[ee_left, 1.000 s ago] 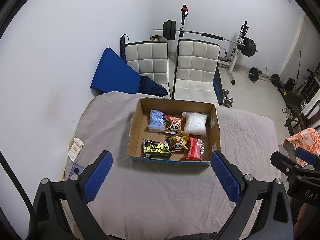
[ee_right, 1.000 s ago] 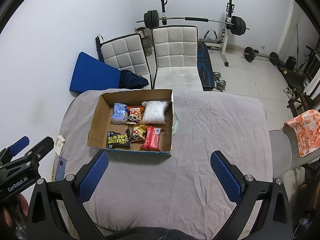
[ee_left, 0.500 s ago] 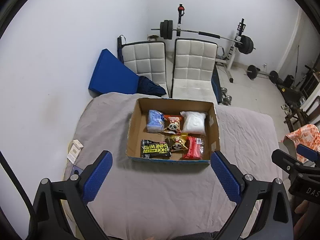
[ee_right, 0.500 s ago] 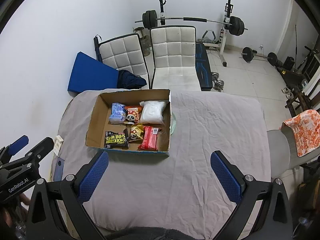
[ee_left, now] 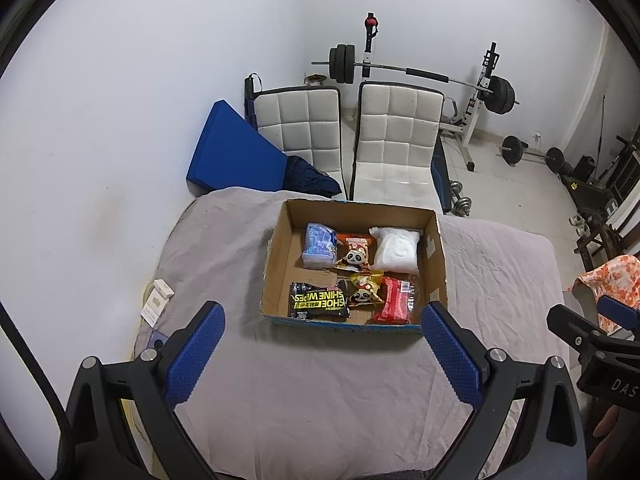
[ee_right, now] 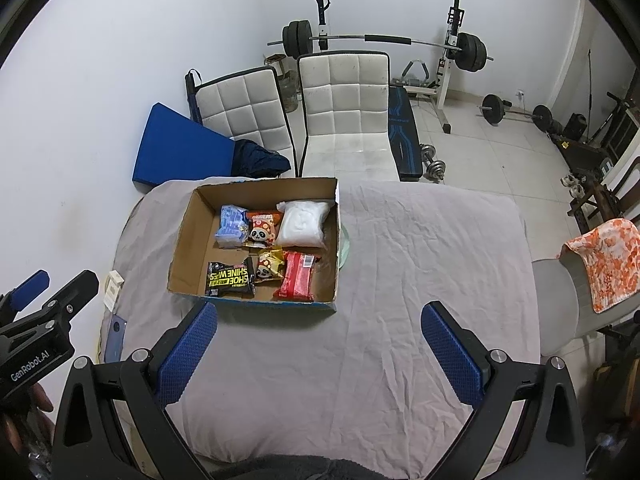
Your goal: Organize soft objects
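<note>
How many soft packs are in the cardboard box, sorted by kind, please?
In the cardboard box:
Panda snack packs: 2
Blue pack: 1
White bag: 1
Black shoe wipes pack: 1
Red pack: 1
Total: 6

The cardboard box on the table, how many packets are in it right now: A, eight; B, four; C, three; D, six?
D: the cardboard box holds six: a blue pack, a white bag, two panda snack bags, a black wipes pack and a red pack.
</note>
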Demonstrator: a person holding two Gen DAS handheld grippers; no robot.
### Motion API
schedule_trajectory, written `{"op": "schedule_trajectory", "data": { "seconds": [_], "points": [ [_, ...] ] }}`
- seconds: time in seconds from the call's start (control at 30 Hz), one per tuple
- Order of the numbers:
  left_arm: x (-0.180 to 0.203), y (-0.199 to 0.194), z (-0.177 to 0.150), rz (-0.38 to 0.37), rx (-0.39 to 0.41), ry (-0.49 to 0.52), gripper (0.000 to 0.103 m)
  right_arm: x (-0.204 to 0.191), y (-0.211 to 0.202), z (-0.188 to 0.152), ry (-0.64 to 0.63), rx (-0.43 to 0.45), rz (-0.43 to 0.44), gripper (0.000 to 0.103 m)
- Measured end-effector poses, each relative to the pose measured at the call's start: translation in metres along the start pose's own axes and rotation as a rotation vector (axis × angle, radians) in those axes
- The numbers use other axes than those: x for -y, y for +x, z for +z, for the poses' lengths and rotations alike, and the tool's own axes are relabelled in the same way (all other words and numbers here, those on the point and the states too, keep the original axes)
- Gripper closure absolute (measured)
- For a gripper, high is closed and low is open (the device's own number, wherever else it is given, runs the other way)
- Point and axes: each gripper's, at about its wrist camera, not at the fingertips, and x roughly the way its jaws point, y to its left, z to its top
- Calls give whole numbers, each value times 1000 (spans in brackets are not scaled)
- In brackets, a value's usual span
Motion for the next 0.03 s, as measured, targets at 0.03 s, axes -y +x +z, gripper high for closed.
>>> {"op": "schedule_trajectory", "data": {
  "seconds": [0.03],
  "points": [
    [0,0,-1,-2,0,2,2,0,0,0,1,-1,1,0]
  ]
}}
